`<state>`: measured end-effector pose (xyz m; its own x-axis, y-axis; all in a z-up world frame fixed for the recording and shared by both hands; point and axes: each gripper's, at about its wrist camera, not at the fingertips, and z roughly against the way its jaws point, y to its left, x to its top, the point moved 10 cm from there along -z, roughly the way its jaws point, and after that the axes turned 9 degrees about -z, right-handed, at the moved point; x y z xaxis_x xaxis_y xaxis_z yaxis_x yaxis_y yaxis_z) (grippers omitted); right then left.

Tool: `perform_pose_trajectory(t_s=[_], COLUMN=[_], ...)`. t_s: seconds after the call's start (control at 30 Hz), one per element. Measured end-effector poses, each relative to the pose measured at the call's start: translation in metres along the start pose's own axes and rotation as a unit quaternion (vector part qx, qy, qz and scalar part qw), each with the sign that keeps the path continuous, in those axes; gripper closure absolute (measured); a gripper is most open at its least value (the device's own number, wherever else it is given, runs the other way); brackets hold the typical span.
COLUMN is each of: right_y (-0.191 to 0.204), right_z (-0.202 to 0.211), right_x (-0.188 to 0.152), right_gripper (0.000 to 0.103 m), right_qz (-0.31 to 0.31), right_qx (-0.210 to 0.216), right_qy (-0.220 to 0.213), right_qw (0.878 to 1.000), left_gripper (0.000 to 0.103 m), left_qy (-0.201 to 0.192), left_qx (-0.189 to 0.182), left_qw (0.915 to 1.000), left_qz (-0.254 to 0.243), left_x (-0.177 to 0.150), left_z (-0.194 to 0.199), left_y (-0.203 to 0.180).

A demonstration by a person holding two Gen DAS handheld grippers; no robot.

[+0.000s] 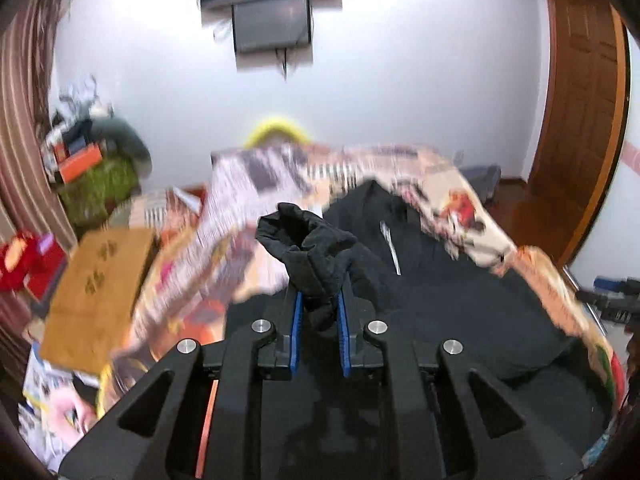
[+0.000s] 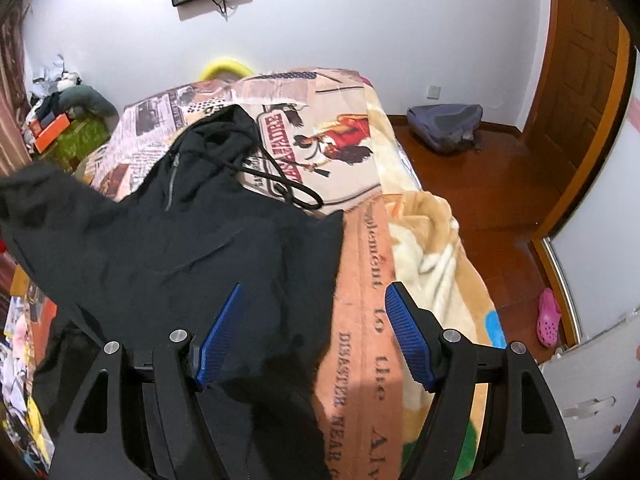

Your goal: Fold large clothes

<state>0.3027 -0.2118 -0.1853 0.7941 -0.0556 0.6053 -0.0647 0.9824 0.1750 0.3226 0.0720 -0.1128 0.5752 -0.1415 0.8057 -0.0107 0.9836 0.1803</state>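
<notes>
Motion blur smears the printed newspaper-pattern blanket (image 1: 256, 184) in the left wrist view. A grey-blue backpack (image 2: 446, 126) sits on the wooden floor beyond the blanket, a pink clog (image 2: 548, 322) beside it. The left gripper (image 1: 319, 312) pinches a bunched fold of the black zip-up hooded jacket (image 2: 180, 248) (spread across the blanket). The right gripper (image 2: 312, 336) hangs spread wide over the jacket's edge.

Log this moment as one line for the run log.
left gripper: shut on black hoodie, cuff bunched, lifted | right gripper: open, empty, over hoodie edge | hoodie spread on printed blanket
</notes>
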Motion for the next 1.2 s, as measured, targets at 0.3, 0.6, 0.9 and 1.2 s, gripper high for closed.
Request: perform_pose_trajectory(t_s=[0.3, 0.6, 0.9, 1.2], right_y=[0.023, 0.029, 0.029, 0.052], right_z=[-0.041, -0.059, -0.058, -0.037], right_x=[-0.046, -0.075, -0.079, -0.041], right_gripper=[0.032, 0.032, 0.032, 0.032], right_qz=[0.046, 0.060, 0.035, 0.048], right_qx=[-0.010, -0.008, -0.003, 0.020], right_qy=[0.066, 0.112, 0.137, 0.084], right_qw=[0.997, 0.992, 0.990, 0.995], left_gripper=[0.088, 0.083, 0.053, 0.044], left_qy=[0.045, 0.188, 0.222, 0.179], left_qx=[0.031, -0.010, 0.010, 0.014], left_qw=[0.9985, 0.9808, 0.9749, 0.9830], left_qz=[0.001, 0.051, 0.007, -0.035], left_x=[-0.042, -0.176, -0.216, -0.151], left_z=[-0.034, -0.097, -0.094, -0.065], left_y=[0.036, 0.045, 0.038, 0.043])
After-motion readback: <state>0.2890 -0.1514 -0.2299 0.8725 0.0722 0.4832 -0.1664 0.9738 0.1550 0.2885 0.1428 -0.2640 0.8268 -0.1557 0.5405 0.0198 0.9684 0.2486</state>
